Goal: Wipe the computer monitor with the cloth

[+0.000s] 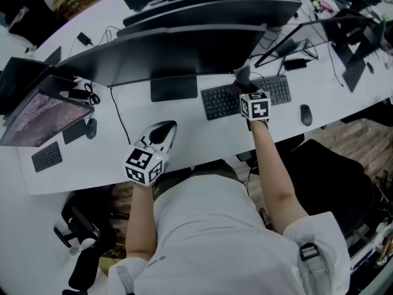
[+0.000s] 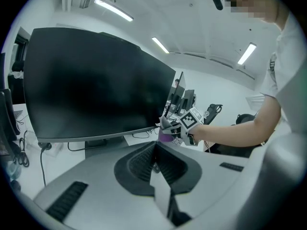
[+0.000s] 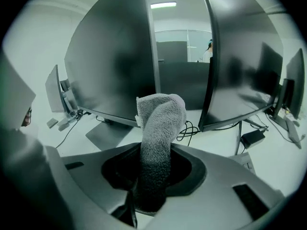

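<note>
Cloth (image 1: 242,77), from the head view, sticks forward out of the right gripper (image 1: 244,86), which is raised over the keyboard (image 1: 221,102) by the right end of the curved monitor (image 1: 178,51); the left gripper (image 1: 161,133) sits low over the white desk (image 1: 184,140), well apart from the screen and seemingly idle.

In the left gripper view its own jaws are drawn together with nothing between them; beyond them the dark monitor fills the upper left, and the right gripper with the cloth is up by the screen's lower right corner; whether the cloth touches the glass there I cannot tell.

In the right gripper view the jaws are clamped on the grey cloth, which stands up as a folded roll; its tip points at the right edge of the nearer screen, with a second monitor (image 3: 240,66) just beside.

The step in hand looks like bringing the cloth onto the screen; the next move calls for pressing its soft tip flat on the glass and sweeping sideways, with light pressure so the panel does not rock.
</note>
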